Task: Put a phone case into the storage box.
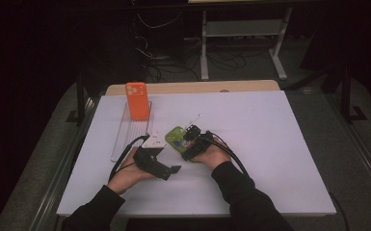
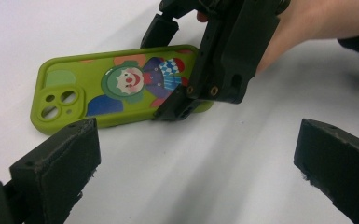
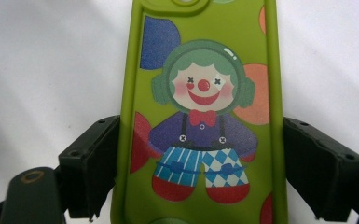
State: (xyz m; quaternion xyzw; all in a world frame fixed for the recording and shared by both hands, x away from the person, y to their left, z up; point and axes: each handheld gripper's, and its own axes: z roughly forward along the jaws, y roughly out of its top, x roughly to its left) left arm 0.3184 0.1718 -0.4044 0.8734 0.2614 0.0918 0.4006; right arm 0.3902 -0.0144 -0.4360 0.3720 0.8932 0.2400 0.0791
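My right gripper (image 3: 200,172) has its fingers pressed against both long edges of the green clown phone case (image 3: 200,116), which lies flat on the white desk (image 1: 270,144) — grasping it. My left gripper (image 2: 196,168) sits just beside, fingers spread wide and empty. An orange phone case (image 1: 137,100) stands in a clear rack (image 1: 120,139) behind.

High view overhead, far, facing forward-down; both gripper views close, low, sharing green phone case (image 2: 121,86).
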